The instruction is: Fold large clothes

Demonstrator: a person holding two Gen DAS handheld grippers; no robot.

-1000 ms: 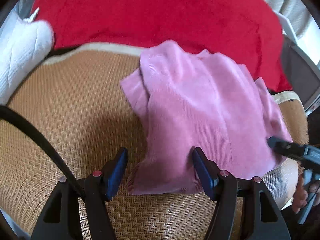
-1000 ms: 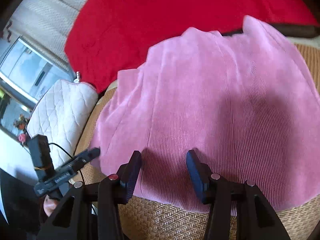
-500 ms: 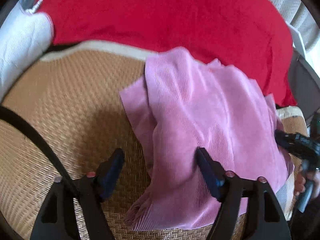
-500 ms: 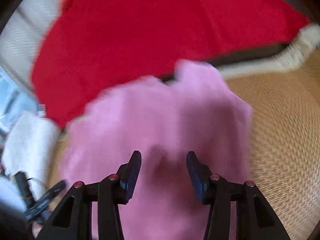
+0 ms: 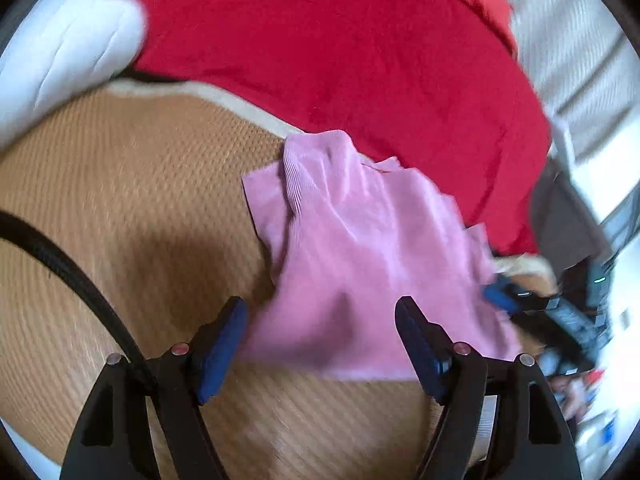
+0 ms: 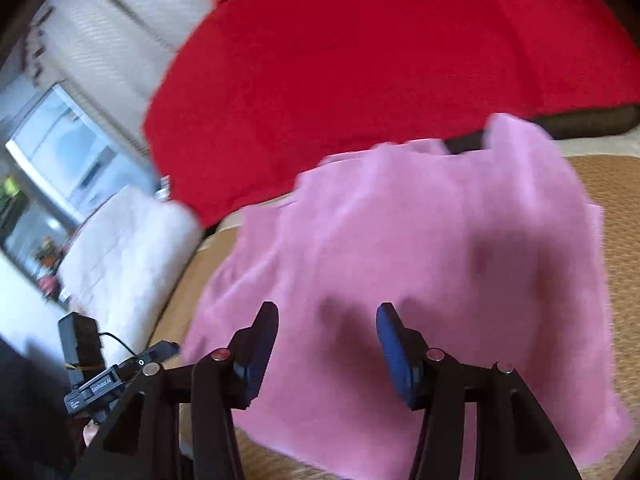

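Pink ribbed garment (image 5: 360, 264) is seen lying folded on a woven tan mat (image 5: 120, 208), near the mat's far edge, with layers stacked and a narrower flap showing on its left side in the left wrist view. Its far corner is seen just beside a red cloth (image 5: 340, 48) spread behind the mat; touching cannot be confirmed. A white quilted cushion (image 5: 60, 52) is seen at the mat's far left corner.

Left hand-held gripper (image 5: 320, 344): jaws spread wide, nothing pinched. The garment's near edge is framed between the blue pads (image 5: 218, 350); contact with the fabric cannot be told. A black cable (image 5: 72, 276) is seen running across the mat toward the left finger.

Right hand-held gripper (image 6: 326, 344): jaws spread, nothing pinched. It is held over the near part of the garment (image 6: 420, 272), which fills most of that view. Height above the fabric cannot be judged, as the frame is motion-blurred.

The right hand-held gripper is also seen at the garment's right edge in the left wrist view (image 5: 516, 300), blurred. The left one is seen in the right wrist view (image 6: 160, 350) at the lower left, just beside the garment's left edge. A window (image 6: 60, 168) is seen behind the cushion (image 6: 128, 264) in that view.
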